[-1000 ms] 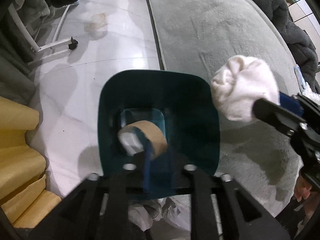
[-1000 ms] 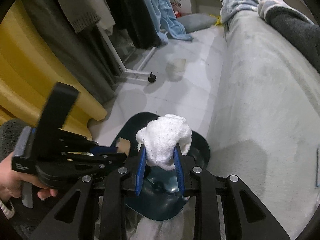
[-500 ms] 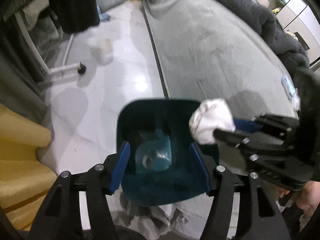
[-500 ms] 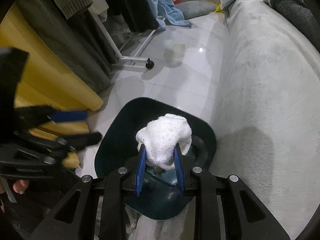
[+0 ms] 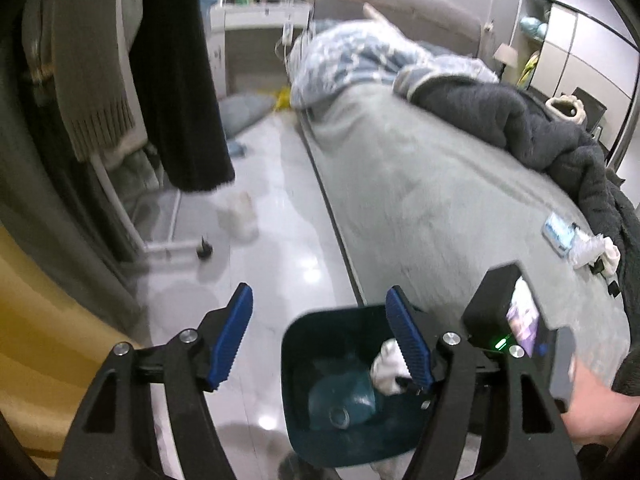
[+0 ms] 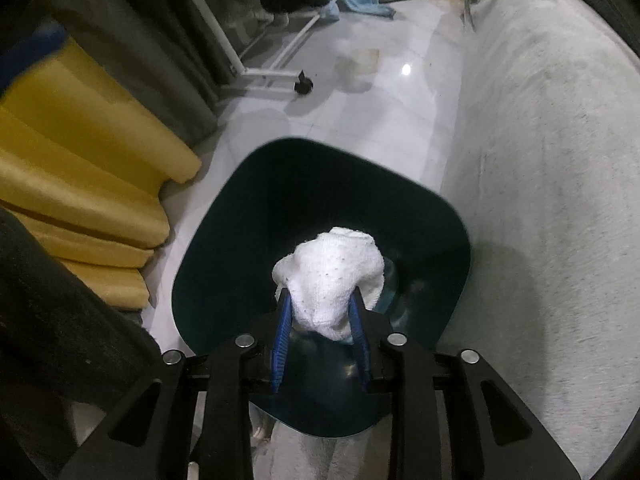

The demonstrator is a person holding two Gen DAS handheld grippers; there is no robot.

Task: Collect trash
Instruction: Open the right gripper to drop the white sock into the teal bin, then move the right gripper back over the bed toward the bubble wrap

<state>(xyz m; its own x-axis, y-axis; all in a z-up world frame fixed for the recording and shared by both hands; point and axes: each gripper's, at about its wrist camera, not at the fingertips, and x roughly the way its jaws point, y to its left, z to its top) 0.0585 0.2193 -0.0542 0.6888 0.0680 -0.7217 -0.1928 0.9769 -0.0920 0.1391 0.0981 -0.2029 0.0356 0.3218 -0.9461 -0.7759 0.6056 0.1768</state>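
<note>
A dark teal bin (image 6: pixel 248 208) stands on the pale floor beside the bed. My right gripper (image 6: pixel 320 295) points down into its mouth and is shut on a white crumpled wad (image 6: pixel 332 272). In the left wrist view the same bin (image 5: pixel 296 380) lies low, with the wad (image 5: pixel 386 364) at its right inner side. A small round roll (image 5: pixel 340 416) lies on the bin's bottom. My left gripper (image 5: pixel 319 294) hangs above the bin's near-left side; its jaws are opening with nothing between them. A hand (image 5: pixel 596 412) holds the right gripper's black housing (image 5: pixel 500 308).
A bed with a grey cover (image 5: pixel 440 200) runs along the right, with a dark blanket (image 5: pixel 540 132), a blue packet (image 5: pixel 558 234) and white wads (image 5: pixel 592 248) on it. A white clothes rack foot (image 5: pixel 172 246) and yellow cushions (image 6: pixel 80 184) are on the left. A pale cup (image 5: pixel 240 216) stands on the floor.
My left gripper let go of a cardboard roll into the bin, opened wide, rose and tilted up toward the room. My right gripper sank with the wad toward the bin's mouth.
</note>
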